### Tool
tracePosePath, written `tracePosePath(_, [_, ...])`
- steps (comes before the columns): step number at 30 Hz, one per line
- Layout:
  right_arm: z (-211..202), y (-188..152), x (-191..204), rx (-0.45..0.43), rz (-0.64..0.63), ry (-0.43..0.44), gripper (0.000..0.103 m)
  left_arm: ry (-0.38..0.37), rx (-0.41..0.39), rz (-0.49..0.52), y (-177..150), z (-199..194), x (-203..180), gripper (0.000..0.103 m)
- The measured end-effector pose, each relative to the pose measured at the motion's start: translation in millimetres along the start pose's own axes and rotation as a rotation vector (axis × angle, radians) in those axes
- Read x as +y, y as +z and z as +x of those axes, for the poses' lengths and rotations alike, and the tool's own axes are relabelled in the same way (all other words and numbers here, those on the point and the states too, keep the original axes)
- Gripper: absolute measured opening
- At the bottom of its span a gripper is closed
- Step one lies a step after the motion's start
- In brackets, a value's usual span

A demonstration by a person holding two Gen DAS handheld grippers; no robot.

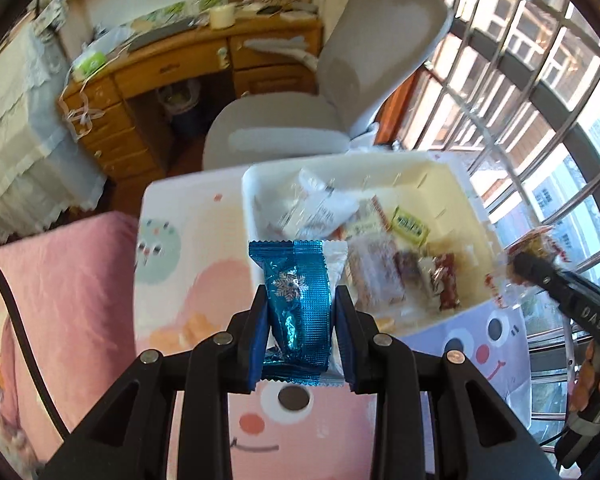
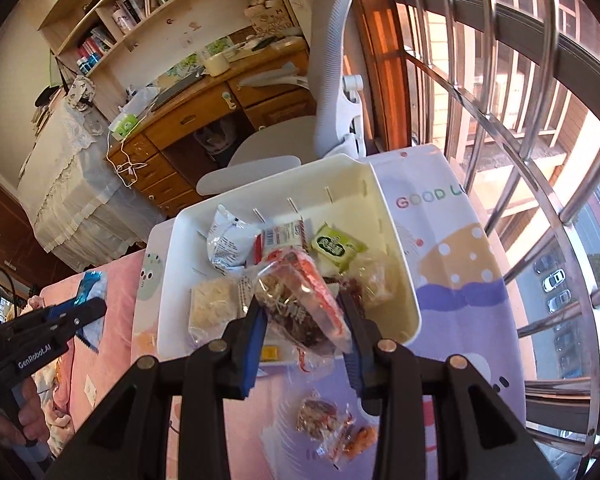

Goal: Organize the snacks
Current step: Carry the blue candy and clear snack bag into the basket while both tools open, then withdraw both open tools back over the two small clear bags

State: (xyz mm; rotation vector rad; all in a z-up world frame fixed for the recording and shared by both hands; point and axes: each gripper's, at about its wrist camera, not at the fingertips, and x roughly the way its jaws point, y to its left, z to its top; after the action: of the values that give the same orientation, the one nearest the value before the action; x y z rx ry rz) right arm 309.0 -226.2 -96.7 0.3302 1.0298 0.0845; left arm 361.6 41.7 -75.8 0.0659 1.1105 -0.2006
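A blue foil packet [image 1: 300, 304] printed with a snowflake is clamped between the fingers of the left gripper [image 1: 301, 320], held above the cartoon-printed desk [image 1: 188, 248] just short of the near edge of the white bin [image 1: 256, 184]. A clear red-trimmed packet [image 2: 300, 304] is clamped by the right gripper [image 2: 306, 320] over the bin's near edge, where other snacks lie, among them a green packet [image 2: 334, 246]. "GOOD L" is read on the cloth beside the bin, "GenRobot.AI" on the left gripper's side, and two small packets [image 2: 332, 428] lie on the desk's near part.
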Motion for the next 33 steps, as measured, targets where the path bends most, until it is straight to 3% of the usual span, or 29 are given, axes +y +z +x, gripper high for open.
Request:
tracePosePath(3, [4, 3, 5, -0.010, -0.004, 0.007, 0.036, -0.064, -0.041, 0.038, 10, 2, -6, 0.029])
tracePosePath(7, [9, 6, 9, -0.019, -0.009, 0.009, 0.037, -0.093, -0.073, 0.067, 16, 4, -15, 0.032])
tracePosePath(9, [10, 6, 9, -0.022, -0.002, 0.004, 0.044, -0.096, -0.071, 0.067, 16, 5, -18, 0.051])
tracePosePath(10, [10, 6, 8, -0.022, 0.003, 0.002, 0.047, -0.097, -0.066, 0.068, 16, 6, -20, 0.054])
tracePosePath(18, [3, -8, 1, -0.010, 0.039, -0.015, 0.047, -0.088, -0.044, 0.116, 3, -1, -26, 0.063])
tracePosePath(25, [-14, -36, -8, 0.001, 0.053, -0.036, 0.047, -0.109, -0.012, 0.133, -23, -11, -32, 0.064])
tracePosePath(33, [-39, -74, -20, -0.016, 0.064, -0.041, 0.057, -0.156, 0.022, 0.163, -54, -21, -45, 0.071])
